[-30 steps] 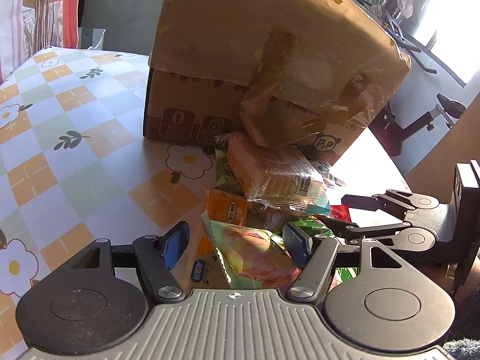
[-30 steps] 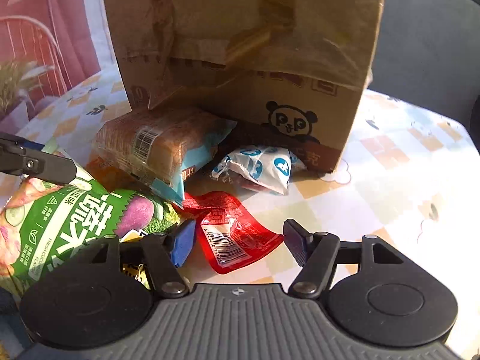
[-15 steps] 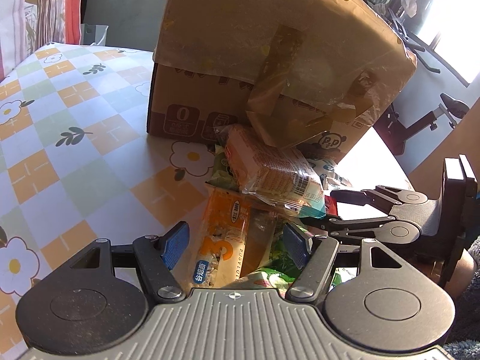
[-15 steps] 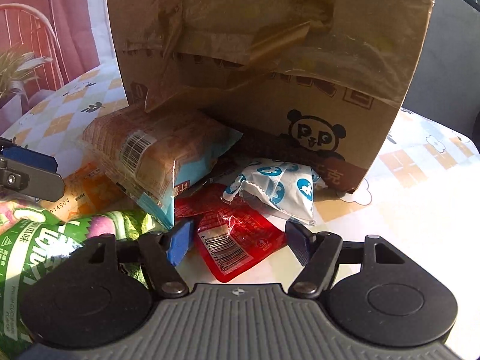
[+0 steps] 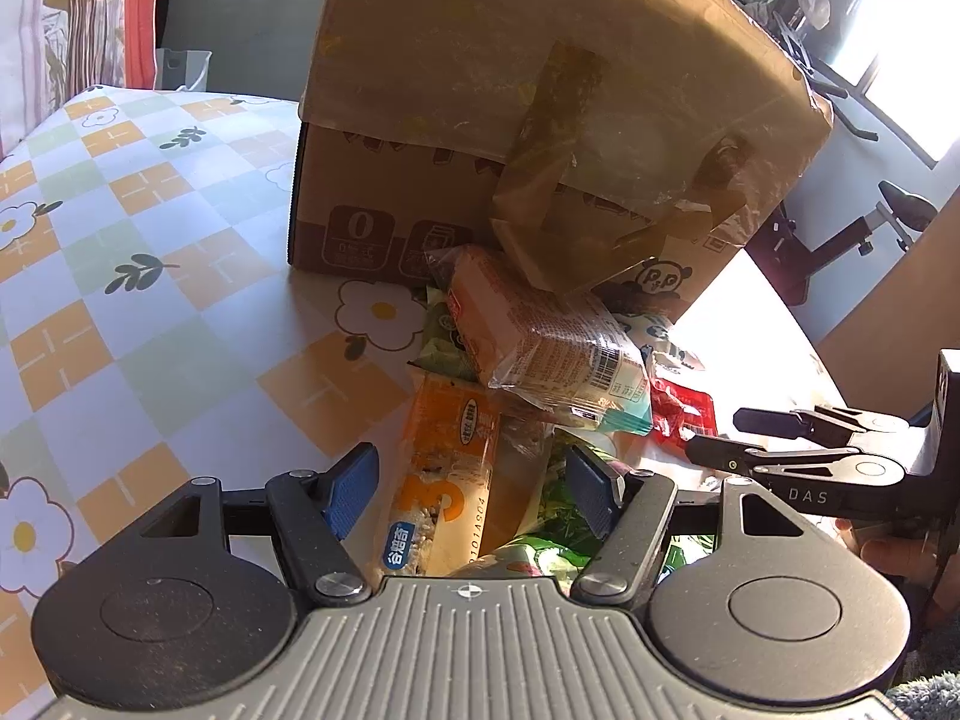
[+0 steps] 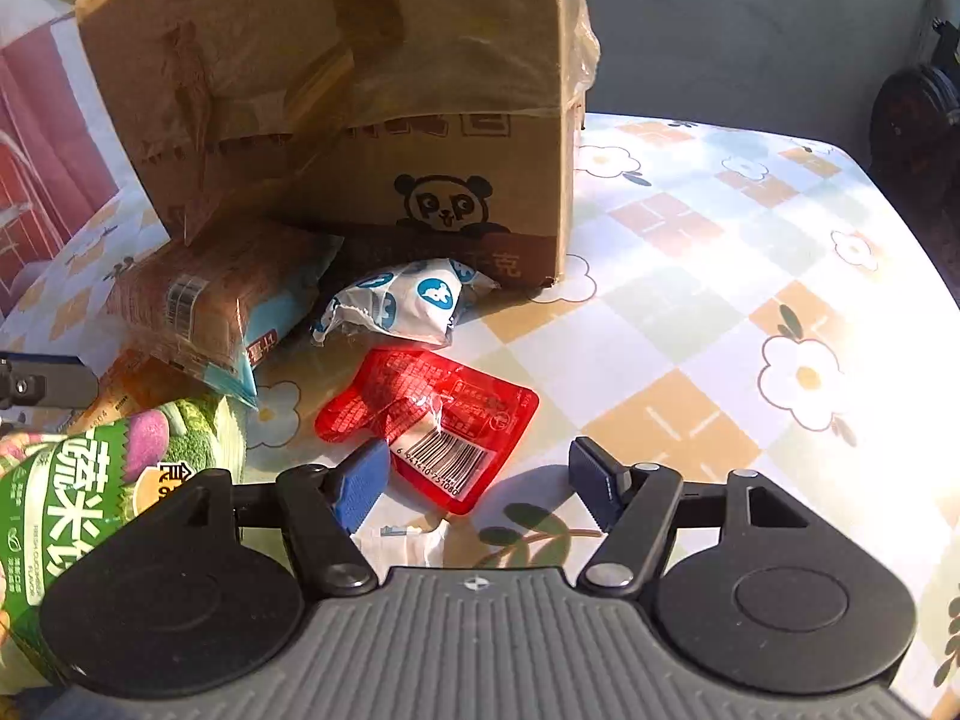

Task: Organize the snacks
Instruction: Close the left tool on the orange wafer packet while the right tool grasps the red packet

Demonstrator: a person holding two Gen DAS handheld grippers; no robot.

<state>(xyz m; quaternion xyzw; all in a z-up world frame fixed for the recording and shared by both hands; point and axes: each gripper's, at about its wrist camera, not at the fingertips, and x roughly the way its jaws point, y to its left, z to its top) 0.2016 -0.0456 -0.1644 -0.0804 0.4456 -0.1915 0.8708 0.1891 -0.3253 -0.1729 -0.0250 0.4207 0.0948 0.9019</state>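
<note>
Left wrist view: we are looking over our left gripper (image 5: pixel 471 474), its blue pads (image 5: pixel 351 483) standing spread and pinching nothing, with the orange pack (image 5: pixel 447 480) lying on the table below the gap between them. The landmark is the box (image 5: pixel 540 120), tipped on the tablecloth (image 5: pixel 150 300) with its taped flap hanging toward us. Just in front of the box, the wrapped cake (image 5: pixel 552 342) is leaning under that flap, resting on top of the orange pack's far end. Farther from the box, nearest our left gripper, a green bag (image 5: pixel 540 546) is lying beside the orange pack. In the right wrist view, our right gripper (image 6: pixel 480 480) is also standing spread and empty, its left pad (image 6: pixel 360 486) sitting over the near edge of the red pouch (image 6: pixel 432 414), whether touching we cannot tell. The red pouch is lying flat in front of the box (image 6: pixel 336 90). Between pouch and box, the white pack (image 6: pixel 408 306) is resting against the box's base, beside the cake (image 6: pixel 210 306). The green bag (image 6: pixel 78 492) is lying farthest from the box, at our left.
</note>
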